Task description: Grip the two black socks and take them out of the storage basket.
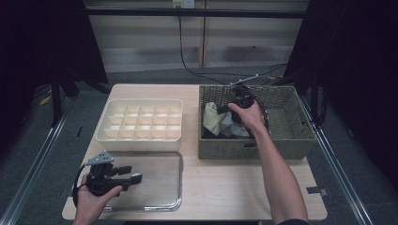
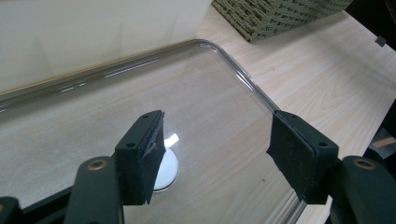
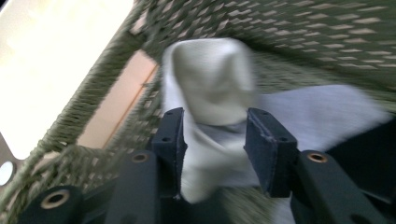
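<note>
Black padded jaws of the left hand-held gripper rise at the bottom of the left gripper view, standing wide apart with nothing between them, over the clear plastic tray with rounded corners on the pale wooden table. A small bright glare spot sits on the tray beside the left pad. In the high view this left hand-held gripper is held low at the table's near left corner, above the tray's near edge.

Further off, the right hand-held gripper is inside the olive-green woven rectangular basket on the right half of the table. Its jaws stand on either side of a fold of the off-white cloth, which rises between the pads; the picture is blurred by motion, so whether the pads press on the fabric is hard to make out. Beside it lie a pale grey cloth and something dark at the right edge, cut off by the frame. In the high view the person's hand covers most of that gripper, and the cloths lie heaped in the basket's left half.

Left of the basket sits a cream plastic tray divided into small square compartments.
</note>
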`<state>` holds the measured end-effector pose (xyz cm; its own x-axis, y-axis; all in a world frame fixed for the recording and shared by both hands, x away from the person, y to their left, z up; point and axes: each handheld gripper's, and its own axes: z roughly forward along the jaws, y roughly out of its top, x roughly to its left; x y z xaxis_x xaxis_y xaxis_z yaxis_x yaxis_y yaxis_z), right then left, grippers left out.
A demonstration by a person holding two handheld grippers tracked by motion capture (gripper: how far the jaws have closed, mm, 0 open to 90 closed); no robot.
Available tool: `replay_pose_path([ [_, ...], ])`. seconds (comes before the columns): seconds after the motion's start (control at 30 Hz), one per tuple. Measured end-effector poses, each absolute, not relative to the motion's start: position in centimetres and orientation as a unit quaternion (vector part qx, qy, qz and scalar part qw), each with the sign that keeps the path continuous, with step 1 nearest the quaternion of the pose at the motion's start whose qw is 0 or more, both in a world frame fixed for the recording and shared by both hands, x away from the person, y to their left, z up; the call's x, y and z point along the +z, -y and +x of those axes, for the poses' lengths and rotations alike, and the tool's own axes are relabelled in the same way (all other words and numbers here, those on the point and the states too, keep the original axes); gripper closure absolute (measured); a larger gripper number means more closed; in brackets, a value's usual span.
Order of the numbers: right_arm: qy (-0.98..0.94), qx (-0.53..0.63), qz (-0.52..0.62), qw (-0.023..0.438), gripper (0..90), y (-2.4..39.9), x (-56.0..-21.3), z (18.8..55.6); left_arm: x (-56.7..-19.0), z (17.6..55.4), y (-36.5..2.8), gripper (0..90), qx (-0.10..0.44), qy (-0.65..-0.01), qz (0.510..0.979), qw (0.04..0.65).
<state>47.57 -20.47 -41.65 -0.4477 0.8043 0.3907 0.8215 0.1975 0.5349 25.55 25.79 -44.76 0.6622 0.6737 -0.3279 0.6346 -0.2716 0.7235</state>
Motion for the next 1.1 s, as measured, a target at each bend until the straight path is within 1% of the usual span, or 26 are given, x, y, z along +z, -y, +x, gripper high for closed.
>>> replay_pose_path([
  [0.1, 0.760, -0.352, -0.546, -0.008, 53.0, 23.6, -41.1, 47.3, -44.7, 25.7, -25.7, 35.6, 0.023, -0.409, 0.798, 0.441],
  [0.23, 0.749, -0.337, -0.570, -0.026, 49.4, 26.5, -40.9, 46.7, -44.6, 25.7, -25.5, 35.5, 0.025, -0.412, 0.796, 0.443],
  [0.4, 0.748, -0.306, -0.587, -0.040, 48.3, 29.0, -41.7, 46.3, -44.7, 25.8, -25.3, 35.5, 0.023, -0.409, 0.798, 0.441],
  [0.47, 0.745, -0.298, -0.596, -0.038, 48.5, 30.0, -42.1, 46.3, -44.6, 25.9, -25.3, 35.4, 0.023, -0.406, 0.802, 0.437],
  [0.57, 0.741, -0.288, -0.605, -0.032, 48.4, 30.6, -42.9, 46.1, -44.7, 25.9, -25.2, 35.5, 0.023, -0.408, 0.801, 0.439],
  [0.73, 0.746, -0.273, -0.607, -0.032, 48.5, 30.5, -43.8, 46.2, -44.7, 25.8, -25.3, 35.5, 0.022, -0.408, 0.800, 0.439],
  [0.93, 0.728, -0.264, -0.631, -0.052, 41.8, 31.2, -44.0, 46.3, -44.8, 25.6, -25.4, 35.5, 0.022, -0.409, 0.799, 0.440],
  [1.03, 0.732, -0.245, -0.634, -0.042, 42.6, 31.1, -44.4, 46.4, -44.9, 25.6, -25.5, 35.4, 0.021, -0.410, 0.799, 0.439],
  [1.07, 0.735, -0.245, -0.632, -0.034, 46.9, 31.0, -44.5, 46.4, -44.9, 25.6, -25.5, 35.4, 0.022, -0.411, 0.799, 0.438],
  [1.1, 0.737, -0.247, -0.629, -0.027, 53.0, 30.9, -44.5, 46.5, -44.9, 25.6, -25.5, 35.5, 0.022, -0.411, 0.799, 0.438],
])
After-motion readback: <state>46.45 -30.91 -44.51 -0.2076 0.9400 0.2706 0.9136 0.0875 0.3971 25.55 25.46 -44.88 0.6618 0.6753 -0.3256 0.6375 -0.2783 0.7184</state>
